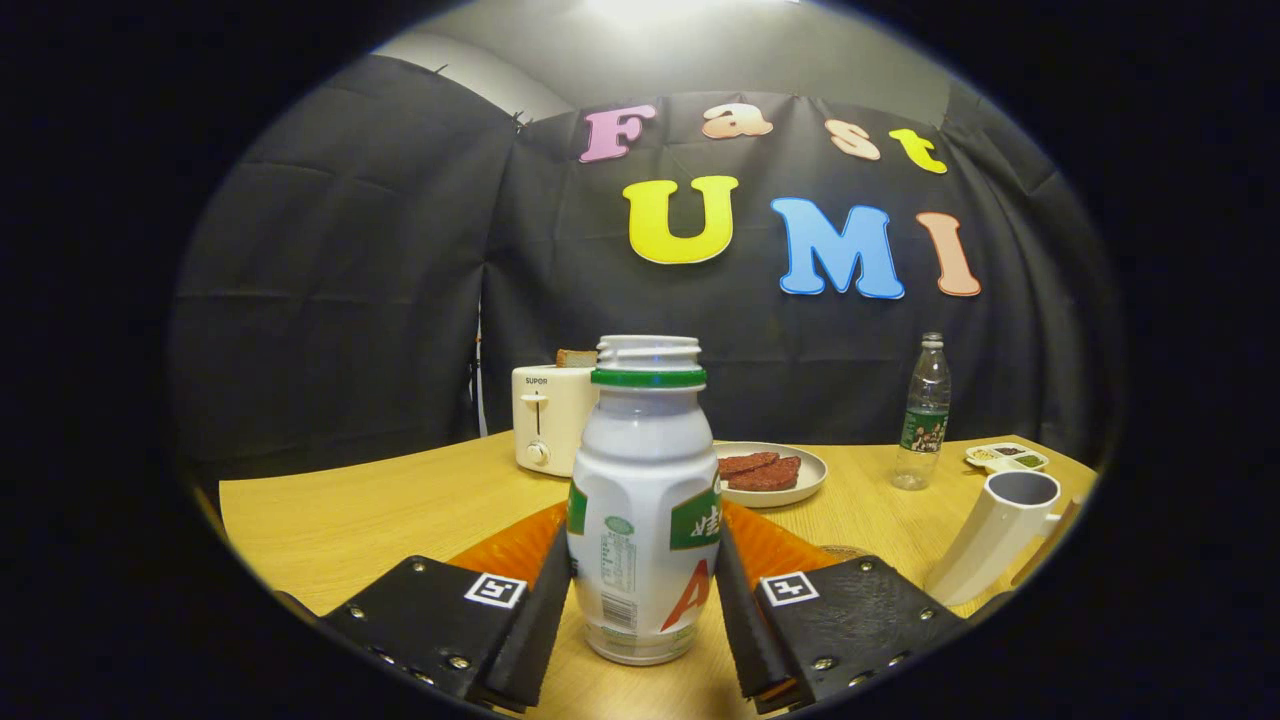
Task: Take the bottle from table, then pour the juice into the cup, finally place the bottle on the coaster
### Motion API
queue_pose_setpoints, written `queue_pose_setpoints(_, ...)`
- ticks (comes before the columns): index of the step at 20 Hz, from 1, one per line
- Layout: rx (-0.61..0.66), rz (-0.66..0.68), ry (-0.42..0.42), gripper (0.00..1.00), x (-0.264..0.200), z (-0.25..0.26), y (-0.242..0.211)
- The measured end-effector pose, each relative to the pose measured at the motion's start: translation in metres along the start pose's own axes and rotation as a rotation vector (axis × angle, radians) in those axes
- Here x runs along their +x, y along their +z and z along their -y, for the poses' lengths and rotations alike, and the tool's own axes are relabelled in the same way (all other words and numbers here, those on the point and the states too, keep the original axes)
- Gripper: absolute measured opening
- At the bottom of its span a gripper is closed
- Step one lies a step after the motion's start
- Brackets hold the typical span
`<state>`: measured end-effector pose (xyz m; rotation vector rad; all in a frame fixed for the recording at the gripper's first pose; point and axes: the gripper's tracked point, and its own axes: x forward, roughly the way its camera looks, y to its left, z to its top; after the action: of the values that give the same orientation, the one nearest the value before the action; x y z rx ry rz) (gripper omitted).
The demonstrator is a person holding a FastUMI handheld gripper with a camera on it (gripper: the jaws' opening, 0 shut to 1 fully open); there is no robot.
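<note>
Gripper [645, 610] holds the bottle [645, 500] between its two fingers, which press on both its sides; the bottle stands upright with no cap, near the front edge of the table [400, 510]. Toward the right edge stands the white cup [995, 535]. Behind the bottle are a toaster [550, 418] and a plate [800, 485].

Coaster [520, 548] mostly hidden behind bottle [645, 500] and fingers [535, 620]; tray [1008, 457] contents perhaps condiments, too small.

1. You are in a staged recording booth; black cloth wall [380, 300] hangs behind a wooden table [400, 510].
2. Toaster [550, 418], plate of food [775, 472] and water bottle [924, 415] mimic a kitchen.
</note>
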<state>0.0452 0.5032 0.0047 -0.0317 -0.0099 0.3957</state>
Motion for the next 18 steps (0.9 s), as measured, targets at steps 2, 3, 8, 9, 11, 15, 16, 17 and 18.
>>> queue_pose_setpoints(2,0.028,-0.011,-0.049,0.68,-0.004,0.010,-0.001)
queue_pose_setpoints(3,0.045,-0.019,-0.071,0.68,-0.006,0.014,-0.001)
queue_pose_setpoints(8,0.194,0.004,-0.113,0.68,-0.015,0.025,0.007)
queue_pose_setpoints(9,0.222,0.012,-0.113,0.68,-0.015,0.028,0.010)
queue_pose_setpoints(11,0.268,0.021,-0.117,0.68,-0.015,0.036,0.013)
queue_pose_setpoints(15,0.360,0.037,-0.118,0.68,-0.015,0.049,0.016)
queue_pose_setpoints(16,0.390,0.042,-0.116,0.68,-0.015,0.053,0.017)
queue_pose_setpoints(17,0.427,0.048,-0.112,0.68,-0.015,0.055,0.018)
queue_pose_setpoints(18,0.466,0.054,-0.110,0.68,-0.014,0.058,0.019)
